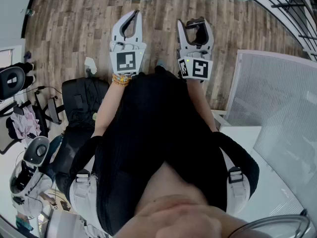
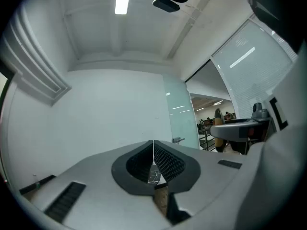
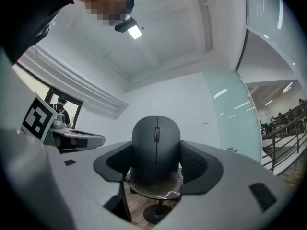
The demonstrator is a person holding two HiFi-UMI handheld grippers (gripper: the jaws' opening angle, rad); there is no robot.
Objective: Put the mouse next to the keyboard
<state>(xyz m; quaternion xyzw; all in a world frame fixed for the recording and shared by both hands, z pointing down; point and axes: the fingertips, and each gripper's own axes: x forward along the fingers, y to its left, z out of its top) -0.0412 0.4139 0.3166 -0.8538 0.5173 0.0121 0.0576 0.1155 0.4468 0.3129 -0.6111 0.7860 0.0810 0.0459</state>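
A dark grey mouse [image 3: 156,147] sits upright between the pads of my right gripper [image 3: 156,153], which is shut on its sides. In the head view the same mouse [image 1: 198,31] shows as a dark shape inside the right gripper [image 1: 196,26], held in front of the person's chest above the wooden floor. Beside it, my left gripper [image 1: 133,15] is held out at about the same height. Its jaws meet tip to tip with nothing between them, as the left gripper view [image 2: 153,150] shows. No keyboard is in any view.
A white desk [image 1: 262,148] and a frosted partition panel [image 1: 277,93] stand at the right. A black bag [image 1: 81,108] and white gear [image 1: 37,152] lie on the floor at the left. A small round table [image 3: 153,190] shows beyond the right jaws.
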